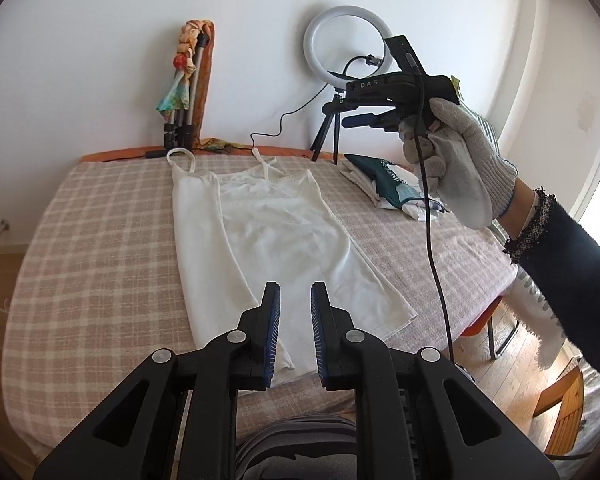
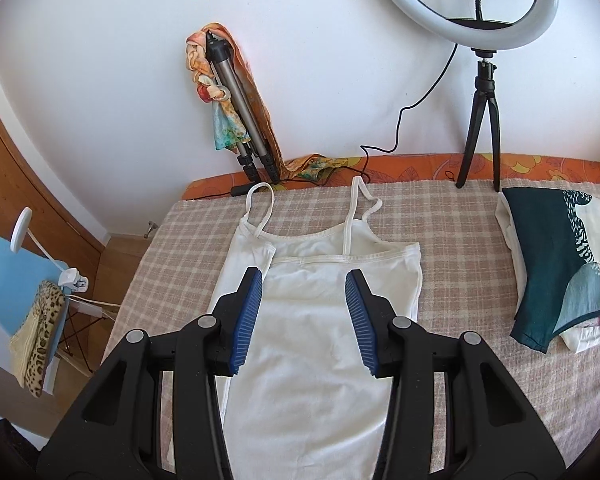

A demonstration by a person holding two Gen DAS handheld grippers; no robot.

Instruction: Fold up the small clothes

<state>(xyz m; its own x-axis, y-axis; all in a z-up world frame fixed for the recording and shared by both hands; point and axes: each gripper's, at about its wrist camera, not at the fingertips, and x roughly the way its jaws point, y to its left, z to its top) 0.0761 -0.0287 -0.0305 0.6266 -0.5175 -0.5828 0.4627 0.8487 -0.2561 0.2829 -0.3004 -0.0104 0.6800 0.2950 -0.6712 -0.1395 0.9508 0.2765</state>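
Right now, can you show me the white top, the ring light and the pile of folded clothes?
white top (image 2: 320, 340), right wrist view, middle of its front.
ring light (image 2: 412, 12), right wrist view, left of its white ring.
pile of folded clothes (image 2: 548, 256), right wrist view, dark green top piece.

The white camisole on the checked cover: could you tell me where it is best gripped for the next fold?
Probably the right side edge of the white camisole, near its top corner, approached from the right. The left side already lies folded over; this edge lies flat and clear, with both grippers empty above.

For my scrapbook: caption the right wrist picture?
Open claw above a white camisole on the checked table cover.
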